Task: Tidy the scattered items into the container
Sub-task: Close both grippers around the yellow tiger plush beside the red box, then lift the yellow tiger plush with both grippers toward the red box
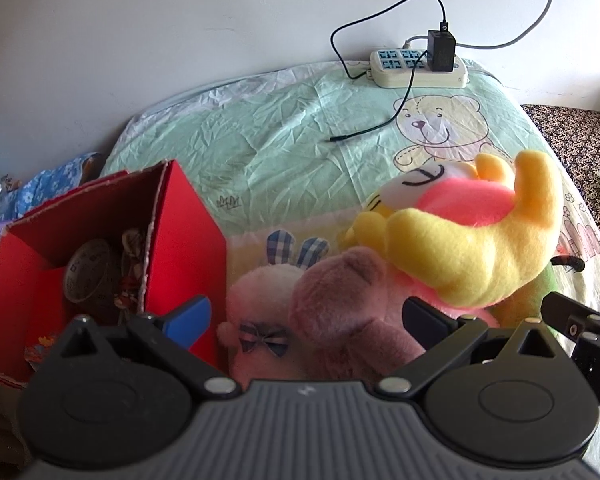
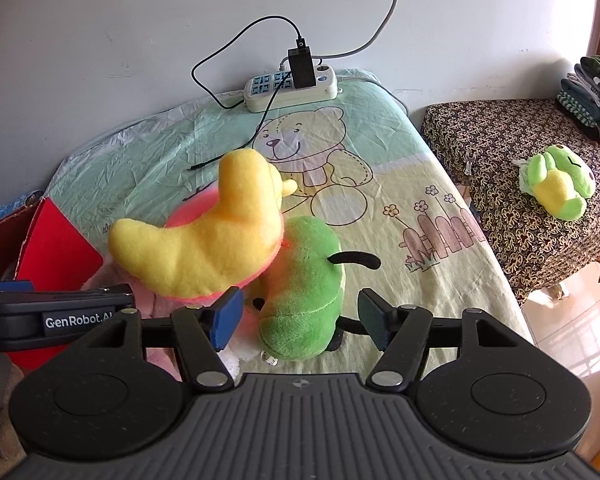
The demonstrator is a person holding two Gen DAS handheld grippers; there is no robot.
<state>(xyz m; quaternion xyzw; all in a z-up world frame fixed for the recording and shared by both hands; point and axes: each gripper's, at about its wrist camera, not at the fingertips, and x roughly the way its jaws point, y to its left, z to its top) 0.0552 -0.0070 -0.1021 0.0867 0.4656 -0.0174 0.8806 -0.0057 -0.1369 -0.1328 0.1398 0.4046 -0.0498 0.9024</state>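
Right now your left gripper (image 1: 306, 316) stands wide apart over a pile of plush toys, its blue-padded finger (image 1: 190, 320) just beside the red wall of the cardboard box (image 1: 188, 240) and its other finger against the pink plush. Between the jaws lies a mauve plush animal (image 1: 340, 304), fuzzy and rounded, pressed against a pale pink plush (image 1: 256, 292) that wears a small checked bow and has blue checked ears. Over both leans a yellow plush (image 1: 460, 248) with a pink belly and a white face drawn with black lines.

Your right gripper (image 2: 300, 316) is also spread wide, its pads on either side of a green plush toy (image 2: 308, 288) that has a thin black tail and lies on the bear-print sheet (image 2: 400, 168), touching the yellow plush. Neither gripper grips anything.

The box sits at the left edge of the bed, open at the top, with a round tin and small trinkets inside; the tin's print is too small to read. You can read "GenRobot.AI" on the left gripper's body in the right view. A power strip (image 2: 292, 88) with a black charger lies by the wall, and a green frog plush (image 2: 556, 184) rests on the patterned cloth well apart.
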